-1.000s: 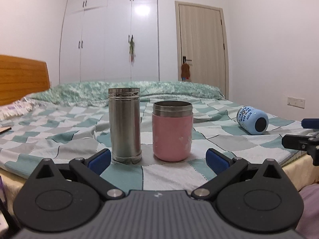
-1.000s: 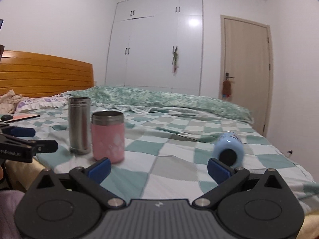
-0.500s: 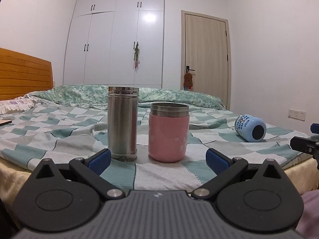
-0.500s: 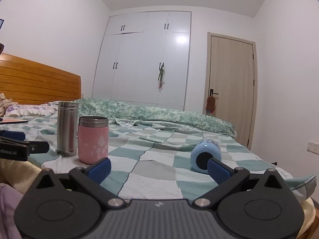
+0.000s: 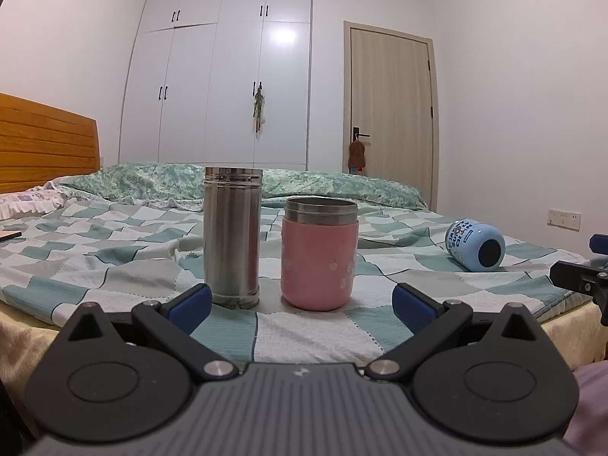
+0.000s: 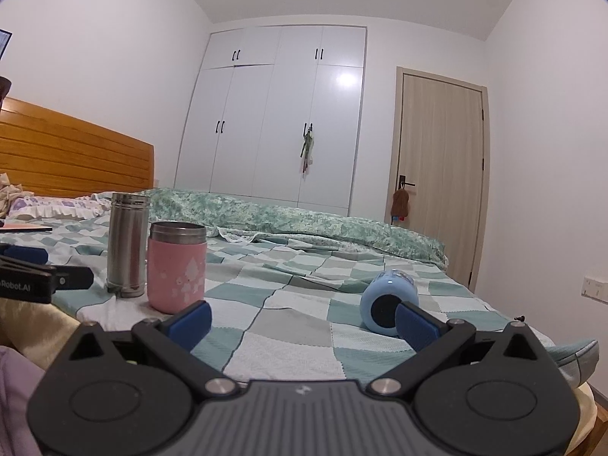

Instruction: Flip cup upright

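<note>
A light blue cup [image 5: 475,244] lies on its side on the checked bedspread, its dark base towards me; in the right wrist view it [image 6: 385,302] lies just beyond my right fingertip. A tall steel cup [image 5: 232,236] and a pink cup [image 5: 319,254] stand upright side by side; both show in the right wrist view, steel [image 6: 127,245] and pink [image 6: 176,268]. My left gripper [image 5: 300,300] is open and empty, in front of the two standing cups. My right gripper [image 6: 302,317] is open and empty at the bed's edge.
The bed [image 5: 114,250] has a wooden headboard [image 5: 45,148] at the left and a rumpled green quilt [image 6: 304,220] at the back. A white wardrobe [image 5: 228,76] and a door [image 5: 391,114] stand behind. A flat object [image 6: 26,228] lies at the left.
Both grippers have dropped lower and tilted up, so the cups sit nearer eye level. The right gripper has shifted so the blue cup sits nearer its right finger. Both stay open.
</note>
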Motion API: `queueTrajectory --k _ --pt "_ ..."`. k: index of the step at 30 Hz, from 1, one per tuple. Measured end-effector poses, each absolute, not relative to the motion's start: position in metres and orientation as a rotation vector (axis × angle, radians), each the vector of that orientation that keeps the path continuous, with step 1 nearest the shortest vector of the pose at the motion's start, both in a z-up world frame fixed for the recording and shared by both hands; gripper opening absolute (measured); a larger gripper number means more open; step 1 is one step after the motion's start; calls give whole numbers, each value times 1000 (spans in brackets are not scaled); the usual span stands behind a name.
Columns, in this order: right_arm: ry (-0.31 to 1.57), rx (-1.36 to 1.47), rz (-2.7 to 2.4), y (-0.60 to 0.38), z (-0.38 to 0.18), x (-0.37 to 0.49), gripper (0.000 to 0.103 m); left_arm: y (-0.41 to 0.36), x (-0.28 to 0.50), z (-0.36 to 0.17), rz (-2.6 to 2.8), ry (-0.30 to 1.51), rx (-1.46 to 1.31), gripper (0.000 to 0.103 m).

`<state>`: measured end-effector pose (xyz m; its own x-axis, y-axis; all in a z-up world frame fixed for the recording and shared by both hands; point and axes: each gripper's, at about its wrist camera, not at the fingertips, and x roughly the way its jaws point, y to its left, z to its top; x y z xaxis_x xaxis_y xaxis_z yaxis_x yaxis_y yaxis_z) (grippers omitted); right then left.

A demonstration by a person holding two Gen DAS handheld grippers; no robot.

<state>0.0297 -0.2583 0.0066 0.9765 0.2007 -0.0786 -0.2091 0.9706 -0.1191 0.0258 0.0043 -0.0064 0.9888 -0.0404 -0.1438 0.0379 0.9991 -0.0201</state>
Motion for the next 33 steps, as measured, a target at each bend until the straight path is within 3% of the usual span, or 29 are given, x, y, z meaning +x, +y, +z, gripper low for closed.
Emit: queueTrajectory --k 33 --pt "59 -140 212 -258 5 29 103 4 24 -6 -42 139 -16 103"
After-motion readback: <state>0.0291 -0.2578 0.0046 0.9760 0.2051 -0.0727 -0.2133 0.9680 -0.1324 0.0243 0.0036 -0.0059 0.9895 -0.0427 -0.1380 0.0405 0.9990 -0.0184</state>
